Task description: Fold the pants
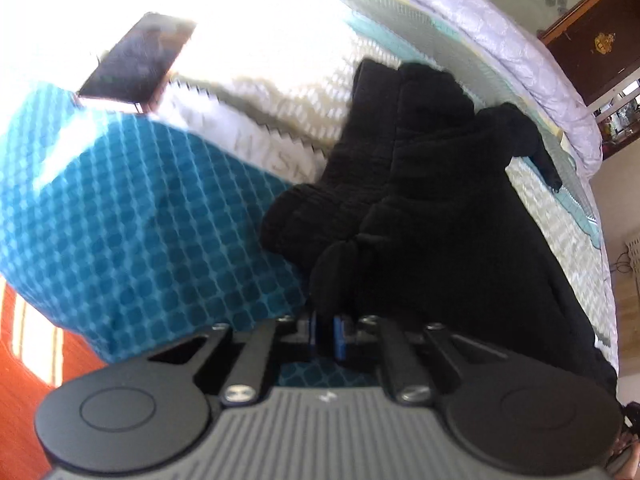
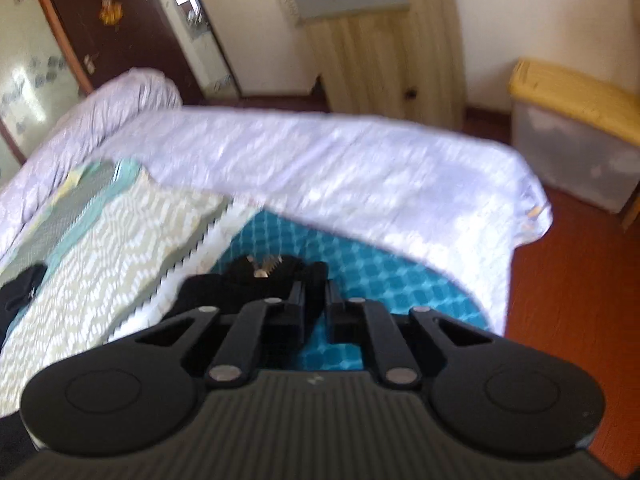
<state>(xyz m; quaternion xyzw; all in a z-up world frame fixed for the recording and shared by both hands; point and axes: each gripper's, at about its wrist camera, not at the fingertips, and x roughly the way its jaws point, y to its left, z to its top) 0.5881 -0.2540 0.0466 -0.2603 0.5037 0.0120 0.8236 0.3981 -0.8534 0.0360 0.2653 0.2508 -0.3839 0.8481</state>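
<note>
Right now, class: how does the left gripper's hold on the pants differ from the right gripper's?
The left gripper pinches a thick bunched fold of the black pants; the right gripper clamps an edge by the open zipper. Cloth trails far from the left, little shows at the right. Both are shut on the same pants.

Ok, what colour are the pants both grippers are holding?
Plain black pants, best seen in the left wrist view; the zipper shows in the right wrist view.

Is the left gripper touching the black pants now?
Touching. The left wrist view shows the left gripper closed on a bunched fold of the black pants.
</note>
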